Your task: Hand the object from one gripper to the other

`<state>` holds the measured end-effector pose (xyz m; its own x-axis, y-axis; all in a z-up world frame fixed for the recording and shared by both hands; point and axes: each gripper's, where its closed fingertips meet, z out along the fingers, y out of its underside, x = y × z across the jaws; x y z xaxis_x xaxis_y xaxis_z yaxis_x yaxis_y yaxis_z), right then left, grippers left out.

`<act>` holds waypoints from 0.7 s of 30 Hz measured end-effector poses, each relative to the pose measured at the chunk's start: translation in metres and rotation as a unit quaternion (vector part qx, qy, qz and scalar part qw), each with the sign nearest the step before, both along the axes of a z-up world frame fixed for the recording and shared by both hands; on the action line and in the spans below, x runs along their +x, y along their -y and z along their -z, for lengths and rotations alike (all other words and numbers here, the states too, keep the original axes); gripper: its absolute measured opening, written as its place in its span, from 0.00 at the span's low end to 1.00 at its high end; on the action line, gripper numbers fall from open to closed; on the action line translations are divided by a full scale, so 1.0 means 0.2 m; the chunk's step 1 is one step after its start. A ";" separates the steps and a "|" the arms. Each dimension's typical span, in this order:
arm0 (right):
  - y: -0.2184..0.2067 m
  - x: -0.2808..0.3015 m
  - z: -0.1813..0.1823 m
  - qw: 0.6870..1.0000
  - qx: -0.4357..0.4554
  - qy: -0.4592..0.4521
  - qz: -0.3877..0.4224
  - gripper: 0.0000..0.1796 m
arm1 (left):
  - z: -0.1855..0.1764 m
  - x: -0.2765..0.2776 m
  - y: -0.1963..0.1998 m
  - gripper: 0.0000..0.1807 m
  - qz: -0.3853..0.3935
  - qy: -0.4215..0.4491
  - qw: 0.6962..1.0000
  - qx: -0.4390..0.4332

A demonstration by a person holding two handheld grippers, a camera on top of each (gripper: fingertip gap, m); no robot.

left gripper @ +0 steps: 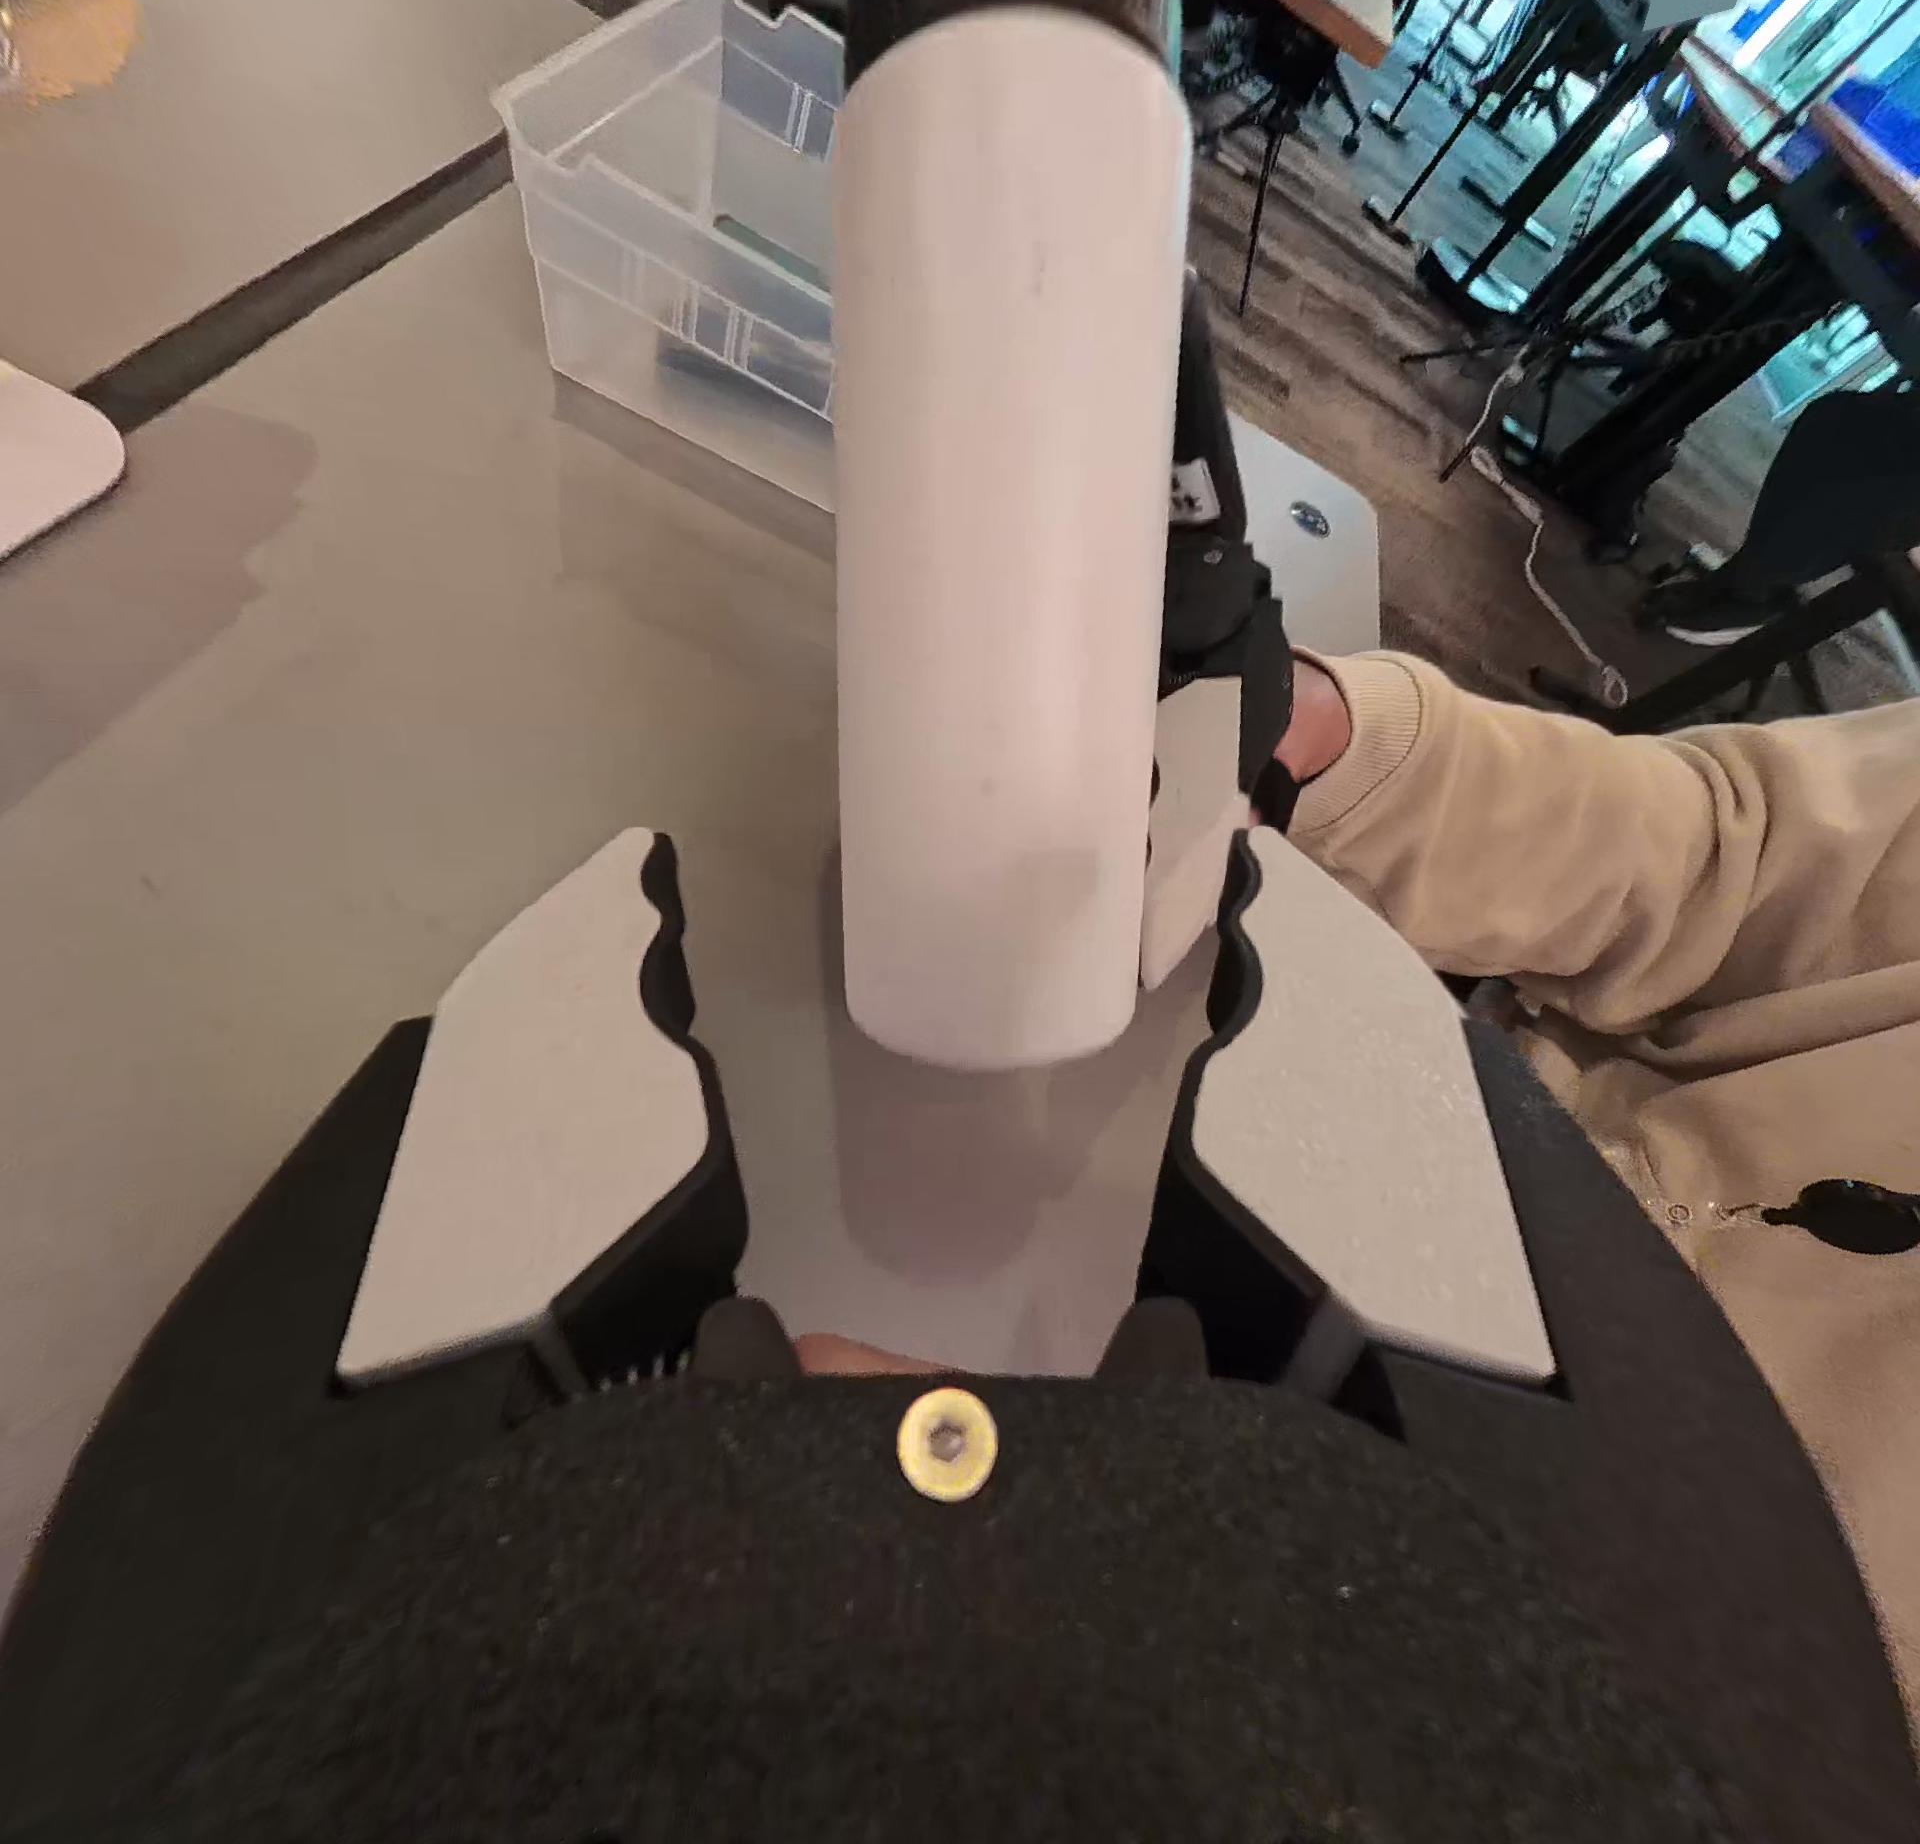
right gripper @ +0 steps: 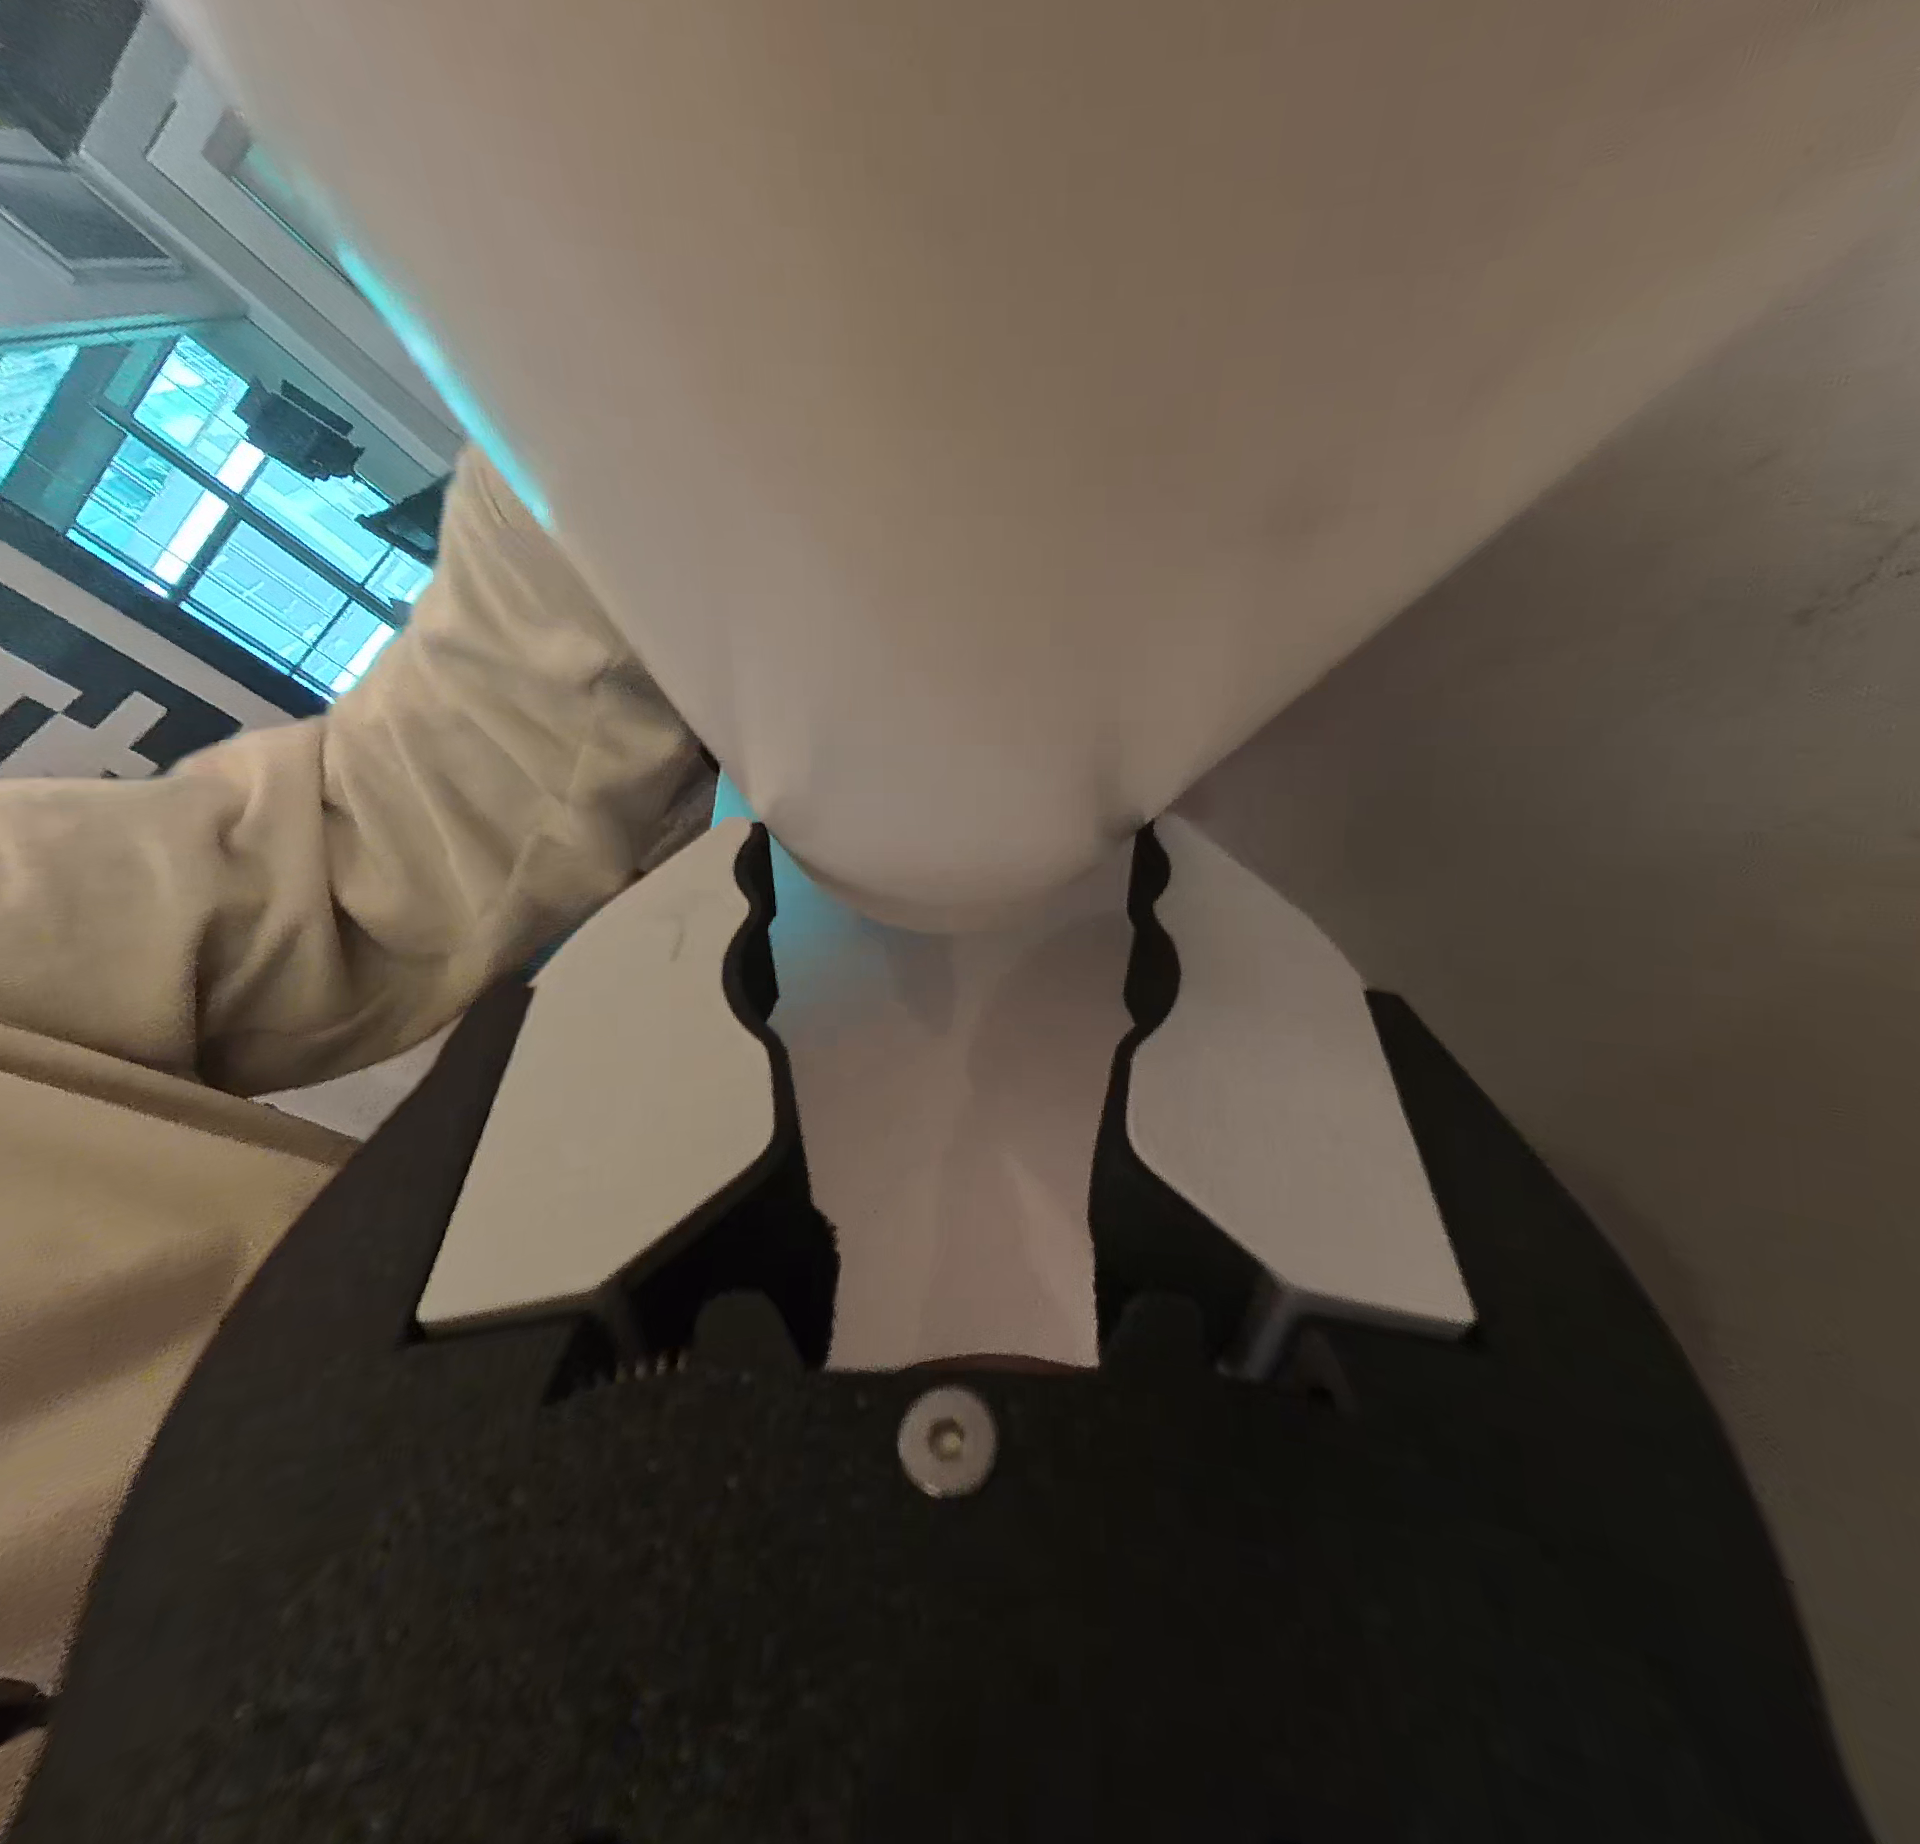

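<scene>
Left gripper [left gripper: 956, 953] is held wide open around the base of the white bottle [left gripper: 1008, 506], nothing pinched yet. Over on the right, the bottle is clamped by the right gripper [right gripper: 951, 849] above the grey table [left gripper: 312, 755]. Handover looks about halfway: closing and releasing are left.

The bottle [left gripper: 1008, 506] is plain white with a dark cap, each gripper [left gripper: 956, 963] [right gripper: 951, 921] has white fingers with black pads, the worktop [left gripper: 312, 755] is grey, the bin [left gripper: 665, 225] clear, and the sleeve [left gripper: 1558, 838] beige.
</scene>
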<state>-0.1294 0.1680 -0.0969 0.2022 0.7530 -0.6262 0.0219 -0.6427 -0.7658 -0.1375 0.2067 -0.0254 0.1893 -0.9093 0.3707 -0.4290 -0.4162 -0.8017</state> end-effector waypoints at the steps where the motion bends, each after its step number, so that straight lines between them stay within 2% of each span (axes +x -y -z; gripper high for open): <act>1: 0.01 -0.01 0.01 1.000 0.005 0.008 -0.003 0.37 | -0.03 0.02 -0.01 0.54 0.008 -0.008 1.000 0.005; 3: 0.03 -0.05 0.02 1.000 0.017 0.022 -0.013 0.37 | -0.10 0.07 -0.01 0.56 0.036 -0.036 0.999 0.016; 6: 0.07 -0.12 0.03 0.999 0.027 0.026 -0.028 0.37 | -0.16 0.15 -0.02 0.60 0.089 -0.121 0.988 0.044; 11: 0.14 -0.22 0.07 0.997 0.031 0.042 -0.060 0.37 | -0.19 0.25 0.01 0.65 0.183 -0.262 0.947 0.039; 13: 0.16 -0.24 0.08 0.996 0.032 0.051 -0.069 0.37 | -0.15 0.24 0.02 0.60 0.212 -0.321 0.923 0.019; 15: 0.17 -0.25 0.10 0.995 0.039 0.062 -0.074 0.36 | -0.08 0.19 0.02 0.50 0.235 -0.387 0.892 0.011; 17: 0.17 -0.25 0.11 0.994 0.047 0.071 -0.074 0.32 | -0.03 0.15 0.01 0.50 0.253 -0.427 0.868 0.000; 19: 0.16 -0.24 0.11 0.993 0.054 0.077 -0.072 0.28 | 0.01 0.14 -0.01 0.50 0.258 -0.439 0.861 0.002; 21: 0.14 -0.22 0.09 0.994 0.056 0.072 -0.059 0.30 | 0.03 0.13 -0.04 0.50 0.253 -0.438 0.863 0.019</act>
<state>-0.1739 0.1403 -0.1147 0.1903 0.8403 -0.5076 0.2074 -0.5398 -0.8158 -0.1119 0.2149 -0.0311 -0.0428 -0.9663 0.2539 -0.9960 0.0212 -0.0871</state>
